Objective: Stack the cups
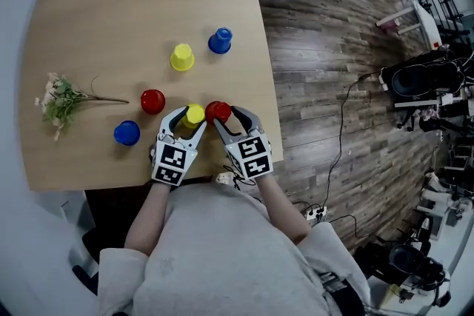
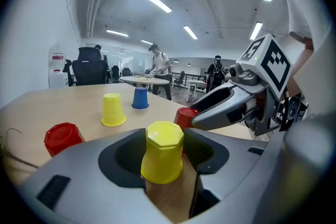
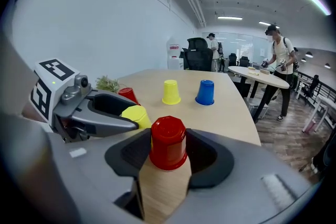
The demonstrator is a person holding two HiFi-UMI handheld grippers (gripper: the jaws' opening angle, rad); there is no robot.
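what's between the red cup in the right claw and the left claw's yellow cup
Nothing loose. The red cup and yellow cup stand side by side; only inner jaws of the left claw and right claw lie between them.

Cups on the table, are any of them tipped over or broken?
No. All six stand upside down and look whole: far yellow plastic cup, far blue plastic cup, left red plastic cup, left blue plastic cup, near yellow plastic cup, near red plastic cup. Only the dried flower sprig lying at the left looks out of place.
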